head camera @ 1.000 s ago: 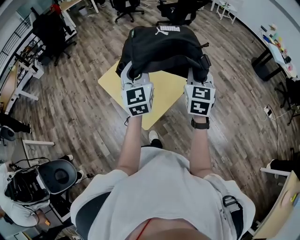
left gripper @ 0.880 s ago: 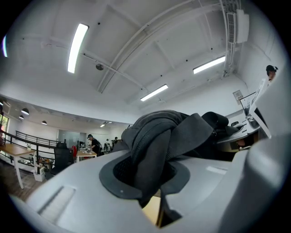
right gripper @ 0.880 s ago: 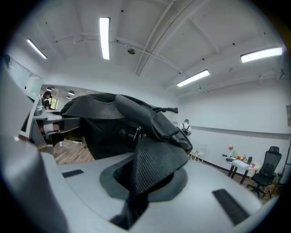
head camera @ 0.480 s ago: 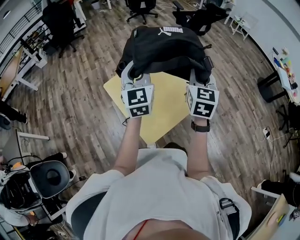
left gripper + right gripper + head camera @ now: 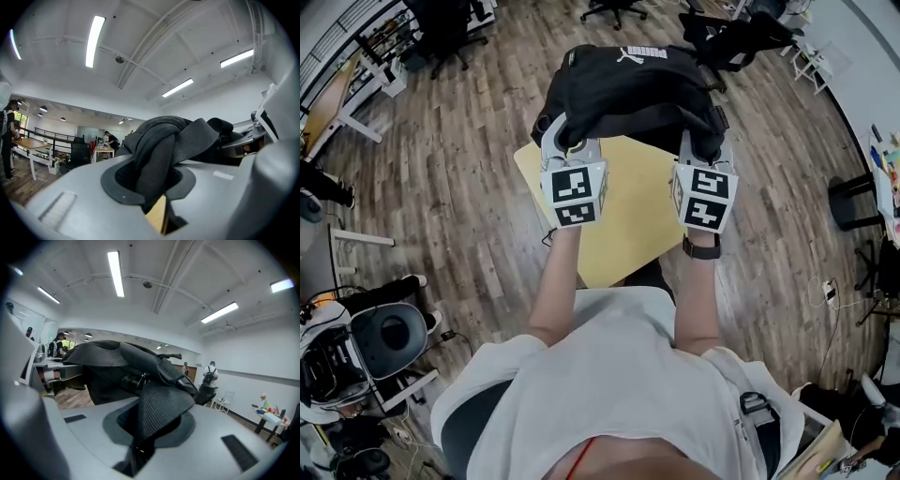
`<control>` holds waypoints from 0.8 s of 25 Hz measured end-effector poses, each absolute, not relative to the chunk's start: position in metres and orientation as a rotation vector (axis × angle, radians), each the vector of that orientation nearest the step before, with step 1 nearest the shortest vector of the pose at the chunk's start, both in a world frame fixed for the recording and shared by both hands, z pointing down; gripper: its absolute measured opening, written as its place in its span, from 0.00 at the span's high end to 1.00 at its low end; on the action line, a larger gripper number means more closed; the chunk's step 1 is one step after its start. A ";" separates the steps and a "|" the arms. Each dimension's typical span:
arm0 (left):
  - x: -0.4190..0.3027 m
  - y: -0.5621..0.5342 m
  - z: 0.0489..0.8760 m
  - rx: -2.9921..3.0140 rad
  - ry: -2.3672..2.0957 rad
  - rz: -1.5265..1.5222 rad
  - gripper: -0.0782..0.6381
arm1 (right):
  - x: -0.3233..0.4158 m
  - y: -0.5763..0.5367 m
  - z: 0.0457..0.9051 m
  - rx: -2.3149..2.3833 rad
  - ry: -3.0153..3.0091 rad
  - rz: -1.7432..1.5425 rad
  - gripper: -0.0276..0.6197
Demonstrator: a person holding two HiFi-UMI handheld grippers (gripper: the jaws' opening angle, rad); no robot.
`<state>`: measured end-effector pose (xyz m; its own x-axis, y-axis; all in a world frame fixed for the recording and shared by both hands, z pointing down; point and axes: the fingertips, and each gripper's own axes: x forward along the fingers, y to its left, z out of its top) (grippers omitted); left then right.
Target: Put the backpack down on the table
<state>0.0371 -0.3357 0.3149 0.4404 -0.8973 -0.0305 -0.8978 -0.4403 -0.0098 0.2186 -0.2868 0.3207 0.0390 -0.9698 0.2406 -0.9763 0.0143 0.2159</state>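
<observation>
Below both jaw pairs, the yellow square wooden table (image 5: pixel 628 220) is standing on a plank floor (image 5: pixel 459 187). Ahead of the jaws, the black fabric backpack (image 5: pixel 628 89) is hanging over the table's far edge. The grey left gripper (image 5: pixel 560 139) and grey right gripper (image 5: pixel 701 142) are each clamping a black woven strap (image 5: pixel 157 157), jaws nearly together on it.

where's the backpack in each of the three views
Head view: backpack top centre, hanging from the left claw and right claw, at the yellow table's far edge.
Left gripper view: centre, its strap pinched in the jaws, bulk running right.
Right gripper view: centre, a strap pinched in the jaws, bulk up and left.
Shared landmark: wood floor, at left in both gripper views.
</observation>
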 end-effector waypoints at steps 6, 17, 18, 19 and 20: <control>0.034 -0.363 0.340 -2.603 1.798 -0.007 0.81 | 0.219 -0.332 0.337 1.872 -2.056 0.027 0.91; 0.003 -0.409 0.405 -2.565 2.057 -0.103 0.81 | 0.188 -0.403 0.395 1.588 -2.153 -0.024 0.91; 0.003 -0.412 0.411 -2.558 2.074 -0.126 0.81 | 0.188 -0.408 0.402 1.569 -2.165 -0.003 0.91; 0.004 -0.414 0.417 -2.551 2.087 -0.150 0.81 | 0.188 -0.413 0.409 1.549 -2.178 0.017 0.91; 0.004 -0.415 0.422 -2.545 2.095 -0.174 0.81 | 0.188 -0.415 0.416 1.528 -2.191 0.033 0.91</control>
